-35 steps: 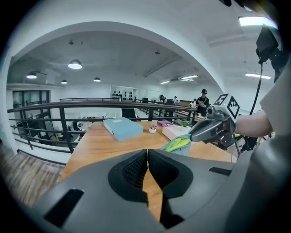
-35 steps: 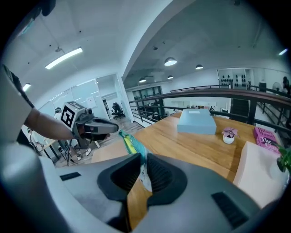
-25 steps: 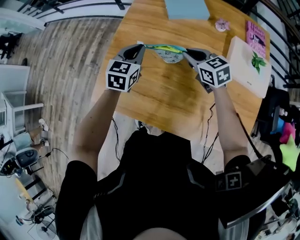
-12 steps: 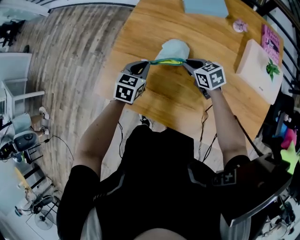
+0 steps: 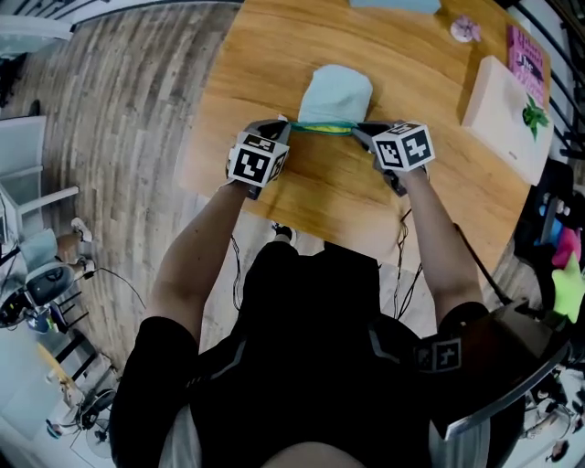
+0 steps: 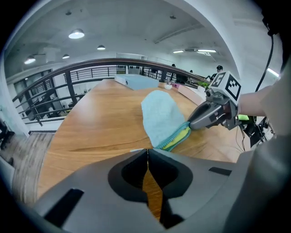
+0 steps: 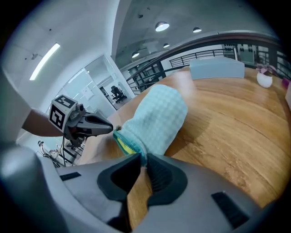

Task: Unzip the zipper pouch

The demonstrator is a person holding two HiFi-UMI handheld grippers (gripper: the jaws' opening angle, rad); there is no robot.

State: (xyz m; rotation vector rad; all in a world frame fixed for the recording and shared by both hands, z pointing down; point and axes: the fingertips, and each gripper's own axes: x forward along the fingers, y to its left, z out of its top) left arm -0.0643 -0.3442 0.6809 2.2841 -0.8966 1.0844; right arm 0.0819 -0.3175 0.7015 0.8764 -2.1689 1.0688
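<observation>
A light-blue zipper pouch (image 5: pixel 335 91) lies on the wooden table (image 5: pixel 430 174), and its near edge is stretched between the two grippers. Along that edge the teal zipper (image 5: pixel 324 127) gapes and yellow lining (image 6: pixel 183 135) shows. My left gripper (image 5: pixel 285 123) is shut at the pouch's left end, on what looks like the small zipper pull (image 7: pixel 117 129). My right gripper (image 5: pixel 358 130) is shut on the fabric at the pouch's right end (image 7: pixel 143 154). In the left gripper view my own jaws (image 6: pixel 147 150) meet with no gap, and the right gripper (image 6: pixel 193 124) pinches the far corner.
A white box with a plant picture (image 5: pixel 509 119) and a pink book (image 5: pixel 526 55) lie at the table's right. A small pink thing (image 5: pixel 465 29) and a pale blue flat thing (image 5: pixel 393 4) sit at the far edge. The table's near edge runs just below the grippers.
The pouch has swung away from me and now lies flat on the table beyond the grippers. Both grippers kept their hold and came slightly closer together.
</observation>
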